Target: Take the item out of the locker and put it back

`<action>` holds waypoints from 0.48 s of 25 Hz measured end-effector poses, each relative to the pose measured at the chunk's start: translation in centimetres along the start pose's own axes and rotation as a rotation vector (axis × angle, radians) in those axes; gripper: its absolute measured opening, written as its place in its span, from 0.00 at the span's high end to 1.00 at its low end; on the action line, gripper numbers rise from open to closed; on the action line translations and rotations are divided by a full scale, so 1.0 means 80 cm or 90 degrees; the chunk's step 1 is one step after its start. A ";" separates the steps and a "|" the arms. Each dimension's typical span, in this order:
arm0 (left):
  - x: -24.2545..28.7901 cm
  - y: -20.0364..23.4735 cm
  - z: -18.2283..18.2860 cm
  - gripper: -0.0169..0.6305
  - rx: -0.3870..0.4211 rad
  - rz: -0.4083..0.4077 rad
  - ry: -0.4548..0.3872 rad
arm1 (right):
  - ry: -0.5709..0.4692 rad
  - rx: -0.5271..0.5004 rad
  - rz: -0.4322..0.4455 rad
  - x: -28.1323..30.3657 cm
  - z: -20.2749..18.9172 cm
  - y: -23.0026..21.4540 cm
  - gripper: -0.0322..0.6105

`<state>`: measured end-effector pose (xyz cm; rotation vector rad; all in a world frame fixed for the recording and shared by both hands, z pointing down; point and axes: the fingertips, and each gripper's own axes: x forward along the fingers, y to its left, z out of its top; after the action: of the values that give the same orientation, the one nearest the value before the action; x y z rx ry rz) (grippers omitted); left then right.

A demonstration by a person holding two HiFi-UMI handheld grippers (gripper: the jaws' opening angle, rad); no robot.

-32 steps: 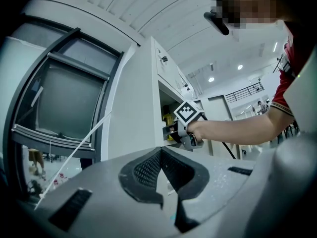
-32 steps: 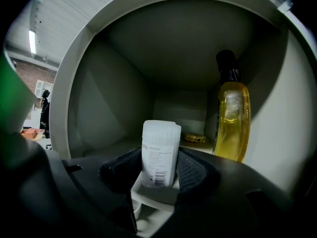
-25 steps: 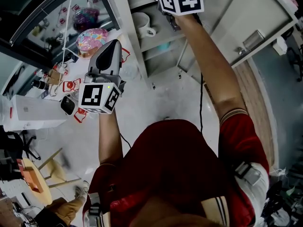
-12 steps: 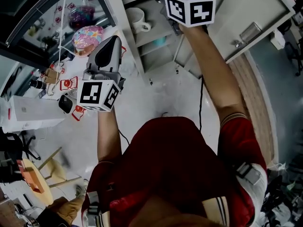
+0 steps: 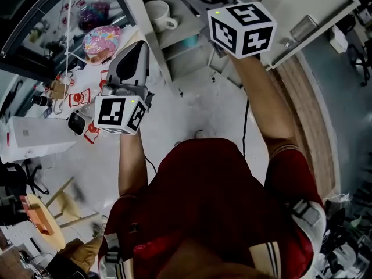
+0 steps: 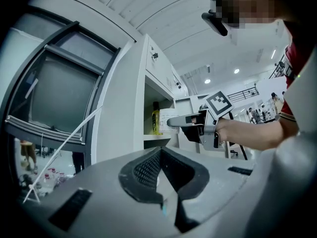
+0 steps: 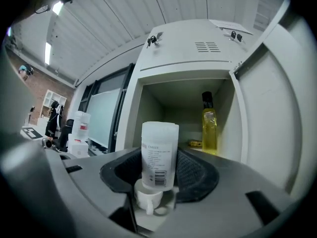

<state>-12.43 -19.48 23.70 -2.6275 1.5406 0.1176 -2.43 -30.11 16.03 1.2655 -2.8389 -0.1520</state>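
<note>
My right gripper is shut on a white plastic bottle, held upside down with its cap at the bottom, just in front of the open locker. A yellow bottle with a black cap stands at the back right of the top compartment. In the head view the right gripper points at the locker shelves. My left gripper is raised to the left of the locker, shut and empty, its jaws together. The left gripper view shows the right gripper holding the white bottle at the locker mouth.
The locker door hangs open on the right. A white mug sits on a lower shelf. Left of the locker is a cluttered table with a pink patterned item and a white box. A wooden stool stands behind me.
My right gripper has drawn back from the locker toward me with the white bottle in it. The left gripper has hardly moved.
</note>
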 end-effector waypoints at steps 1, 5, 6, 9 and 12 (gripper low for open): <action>-0.001 -0.001 -0.003 0.96 -0.001 0.001 0.003 | 0.001 0.004 0.002 -0.005 -0.005 0.003 0.65; -0.004 -0.007 -0.013 0.96 -0.003 0.006 0.011 | 0.002 0.011 0.010 -0.022 -0.025 0.012 0.65; -0.005 -0.009 -0.016 0.96 -0.004 0.008 0.013 | 0.002 0.009 0.012 -0.026 -0.029 0.015 0.65; -0.009 -0.012 -0.022 0.96 -0.006 0.013 0.019 | 0.002 -0.003 0.017 -0.038 -0.042 0.024 0.65; -0.013 -0.015 -0.028 0.96 -0.007 0.018 0.022 | 0.002 -0.002 0.022 -0.049 -0.056 0.030 0.65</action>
<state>-11.83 -18.22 26.11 -2.6315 1.5921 0.0836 -1.28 -25.99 20.79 1.2143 -2.8549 -0.1542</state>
